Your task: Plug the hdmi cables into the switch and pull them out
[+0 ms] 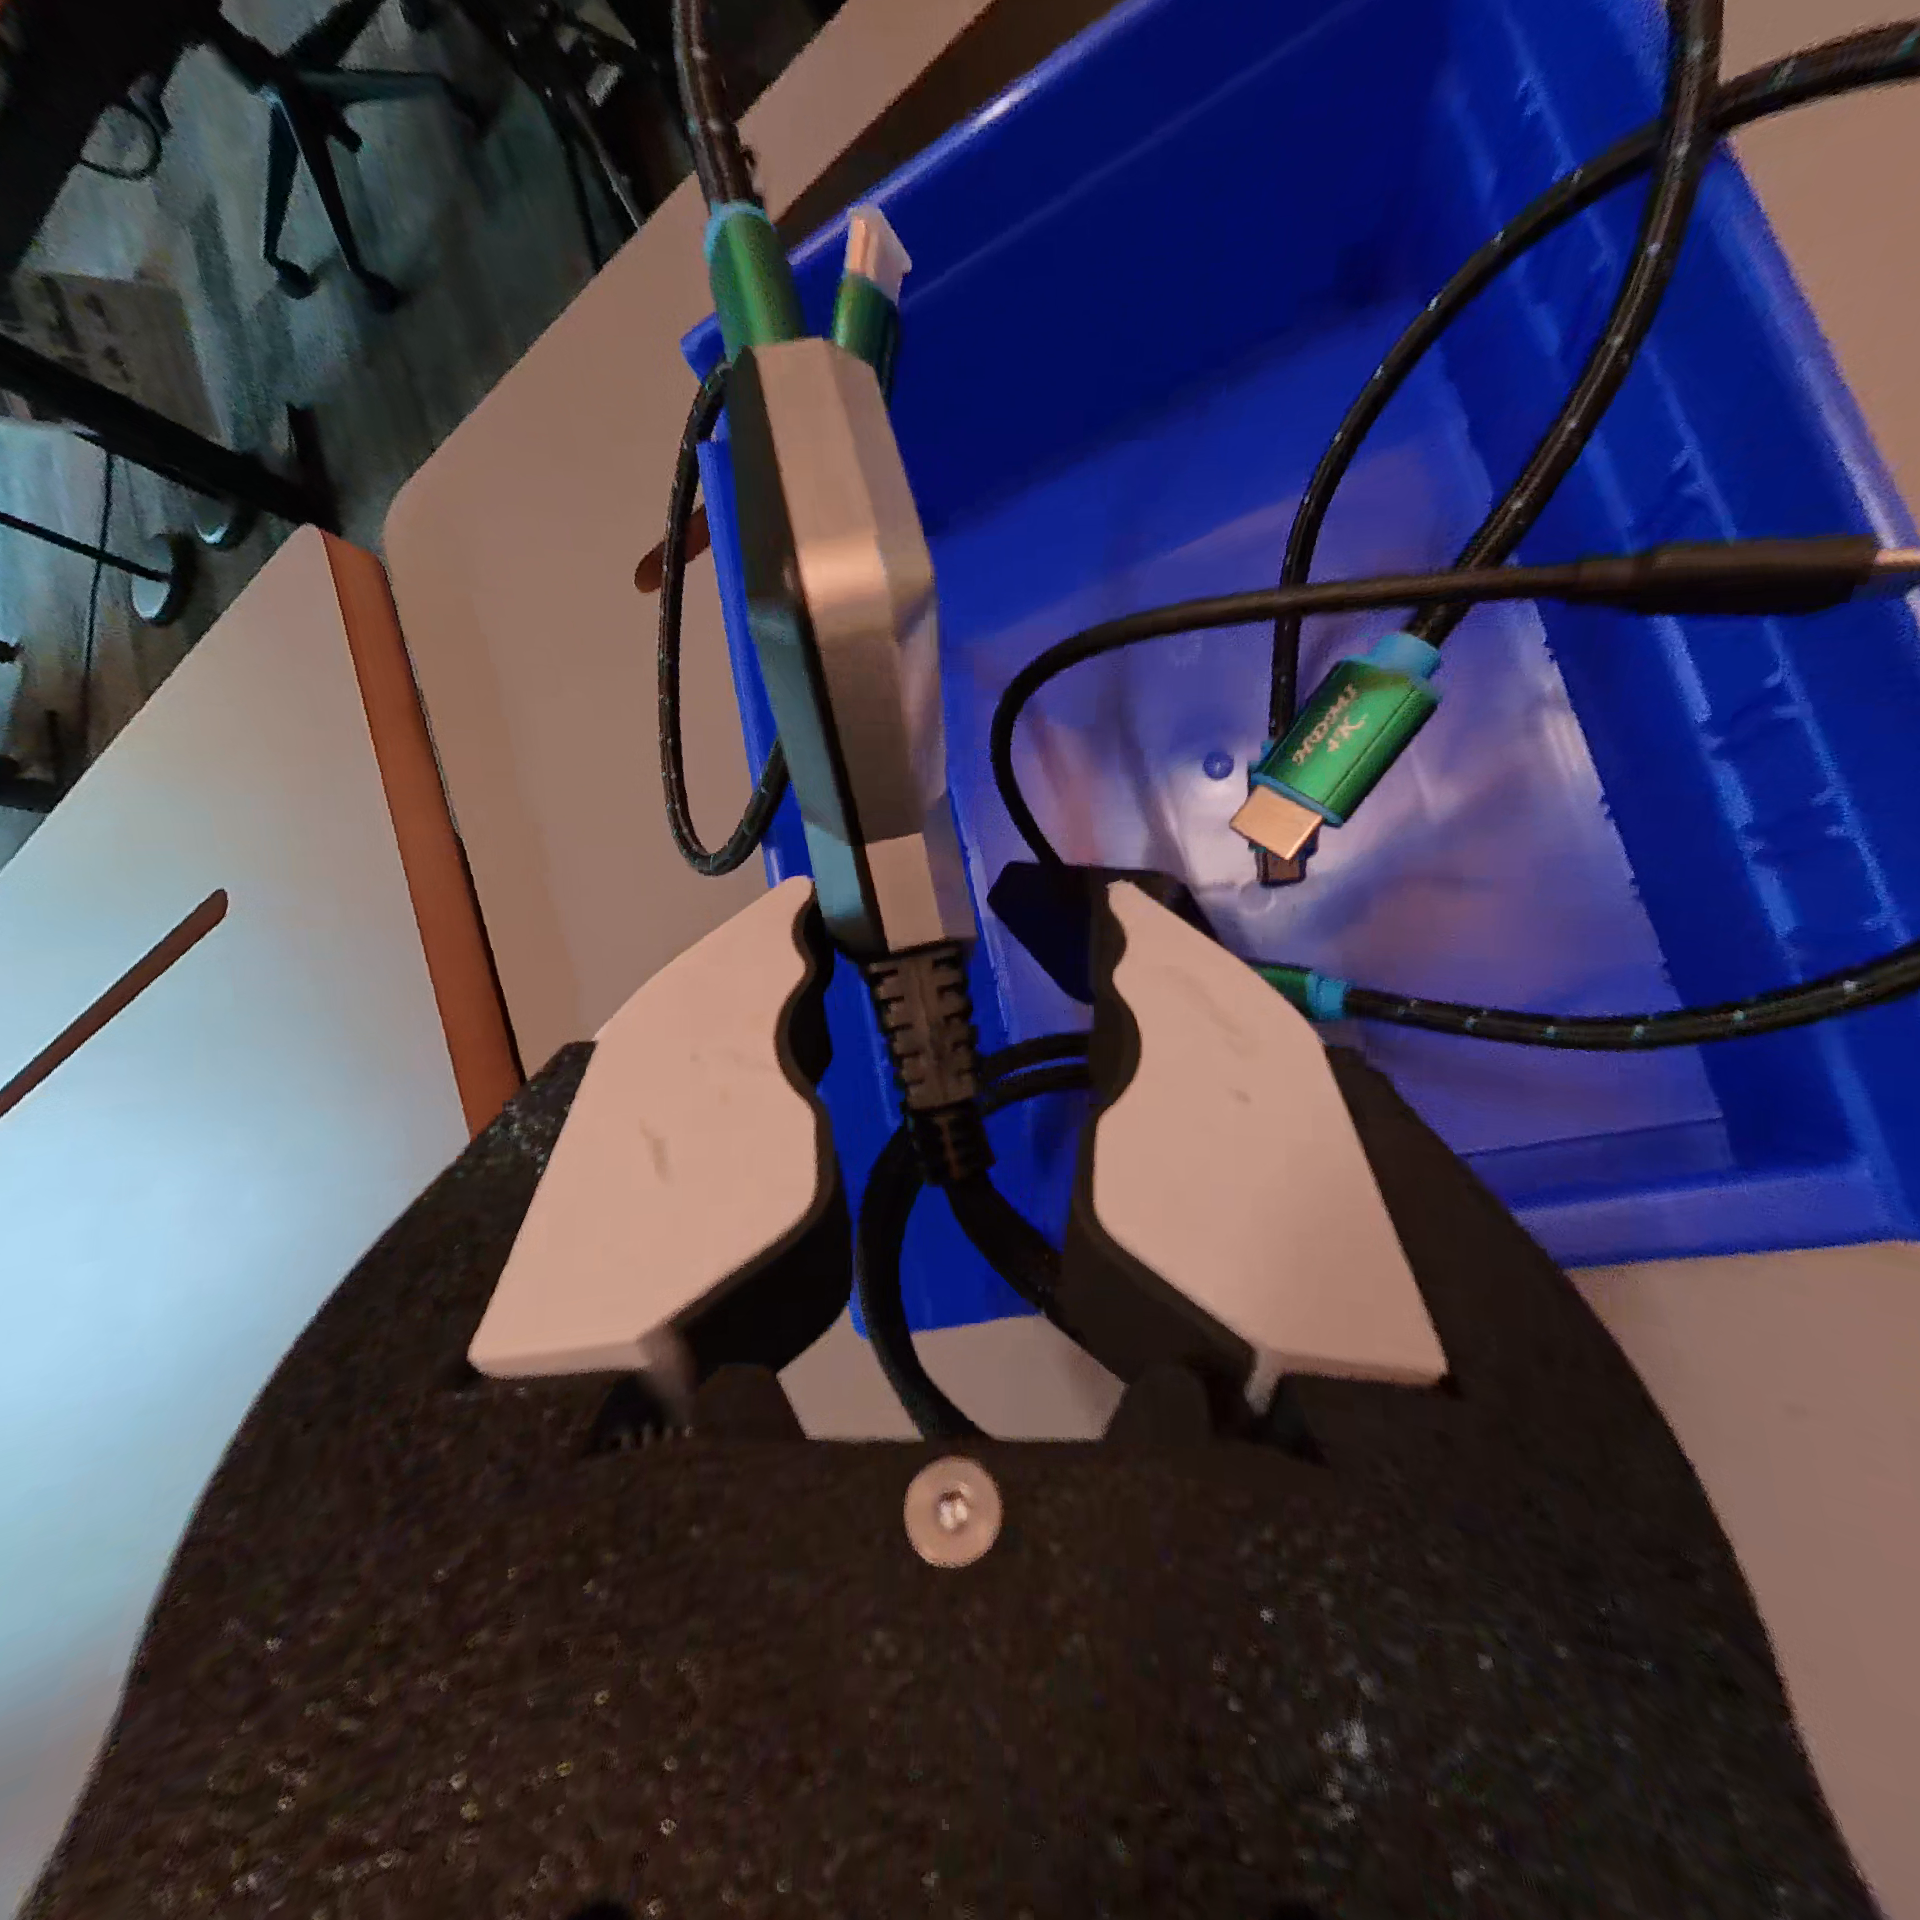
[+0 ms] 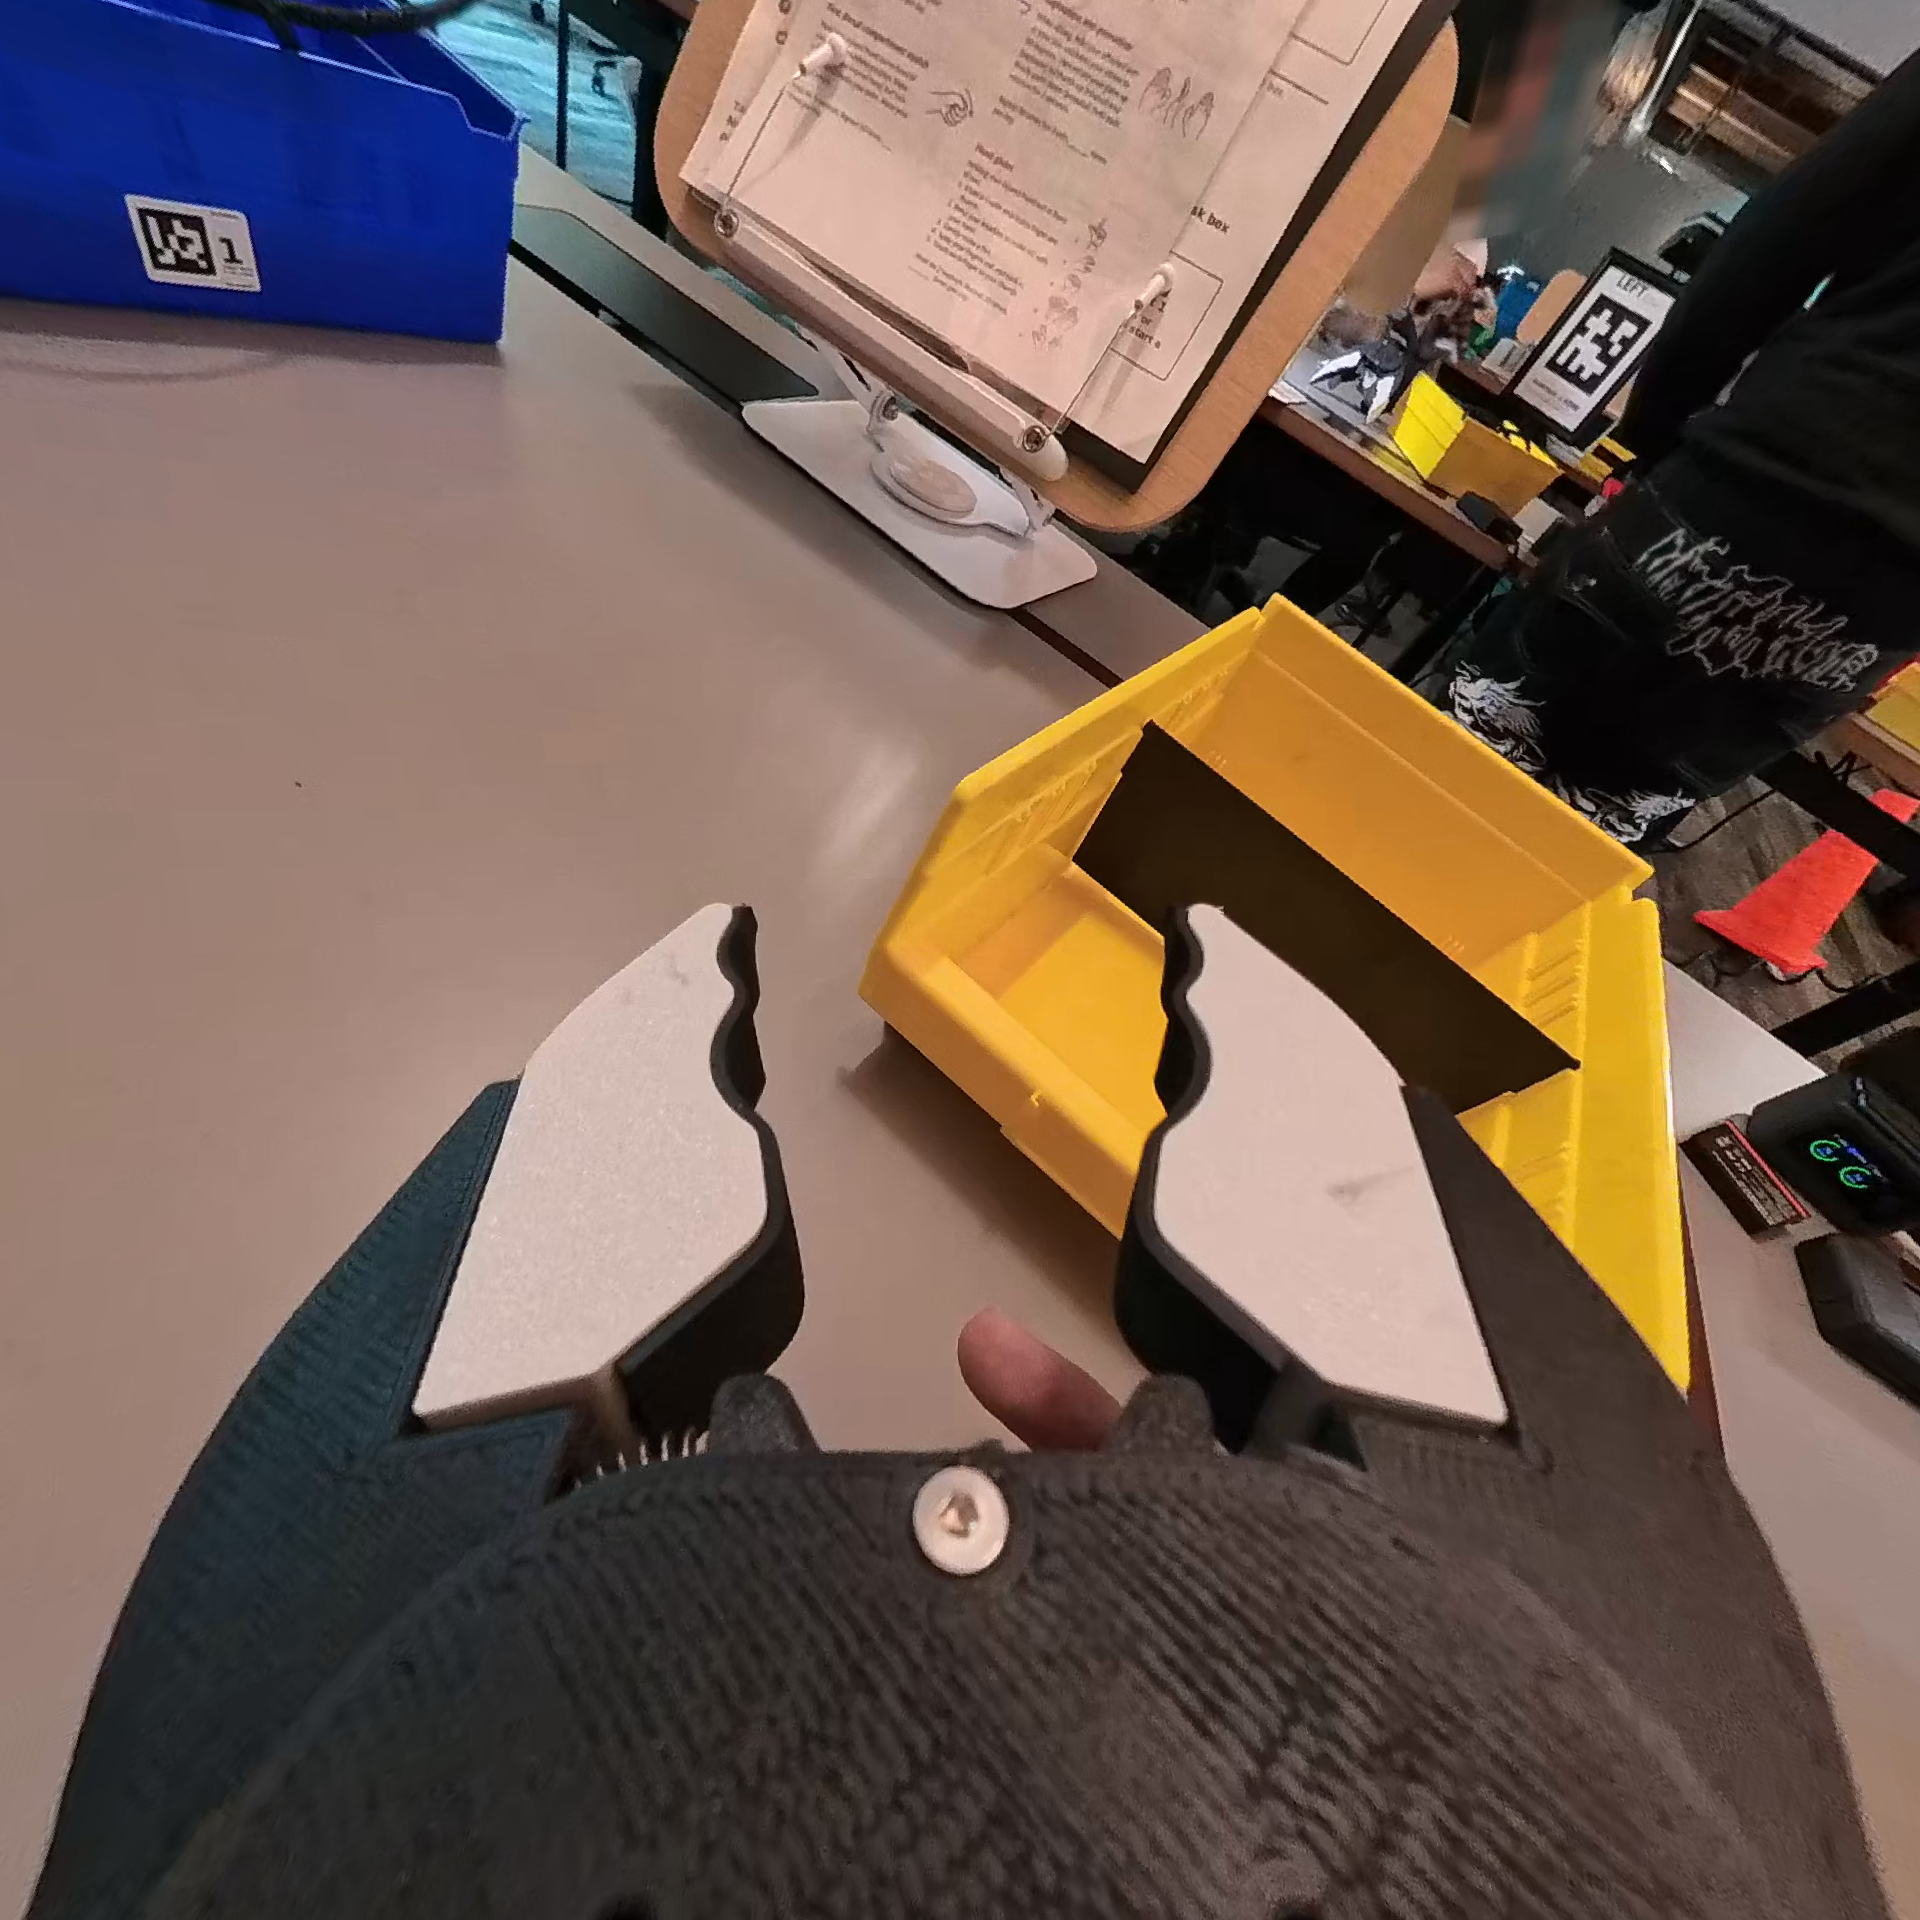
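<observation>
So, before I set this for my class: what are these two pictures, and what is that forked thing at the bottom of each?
Each picture comes from a camera on a hand-held two-finger gripper, looking along its fingers. A person holds one per hand. The left gripper has a grey HDMI switch between its fingers, over a blue bin; whether it grips firmly is unclear. One green-ended cable looks plugged in at the switch's far end; another green plug hangs loose over the bin. The right gripper is open and empty above the table, near a yellow bin and a paper stand.
</observation>
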